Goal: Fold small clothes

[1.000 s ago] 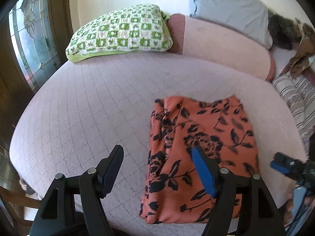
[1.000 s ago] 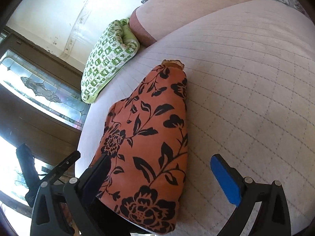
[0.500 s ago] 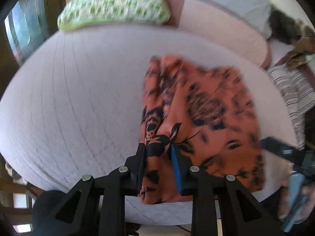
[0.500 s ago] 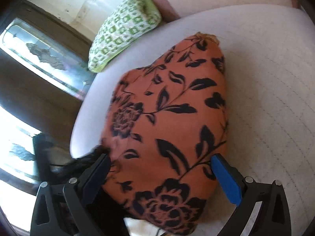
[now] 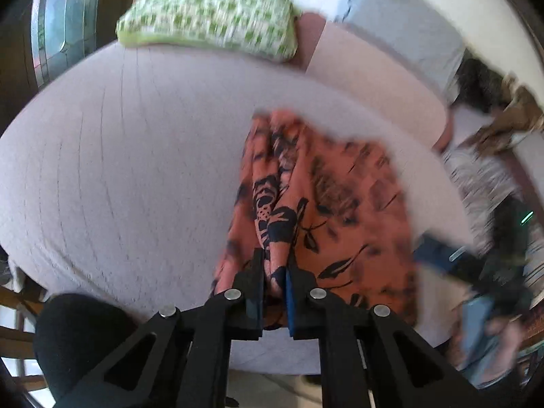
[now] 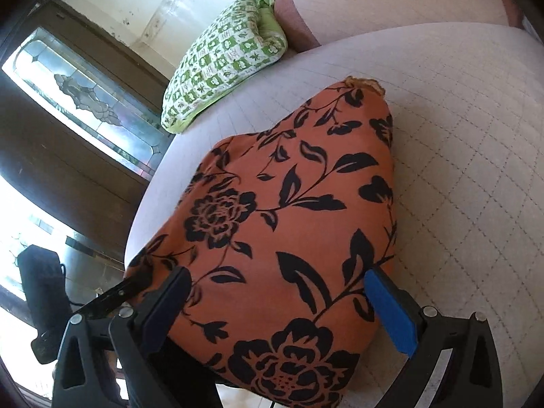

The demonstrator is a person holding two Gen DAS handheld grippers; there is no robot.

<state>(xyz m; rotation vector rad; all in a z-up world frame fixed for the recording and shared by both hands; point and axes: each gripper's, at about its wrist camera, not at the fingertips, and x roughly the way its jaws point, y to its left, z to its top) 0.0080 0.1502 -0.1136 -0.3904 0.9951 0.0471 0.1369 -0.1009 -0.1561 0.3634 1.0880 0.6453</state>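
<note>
Already folded to a compact stack, the cloth (image 6: 289, 224) lies at the bed's (image 5: 119, 170) near edge. Closing, the left gripper (image 5: 274, 272) pinches its bunched corner; the right gripper (image 6: 275, 302) straddles the other corner, jaws wide, gripping nothing, so another fold likely remains.

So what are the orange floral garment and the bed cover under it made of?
Orange floral garment: thin, matte woven fabric, likely cotton or rayon; it bunches into soft ridges at the left tongs. Bed cover: pale quilted textile, diamond stitching visible.
</note>
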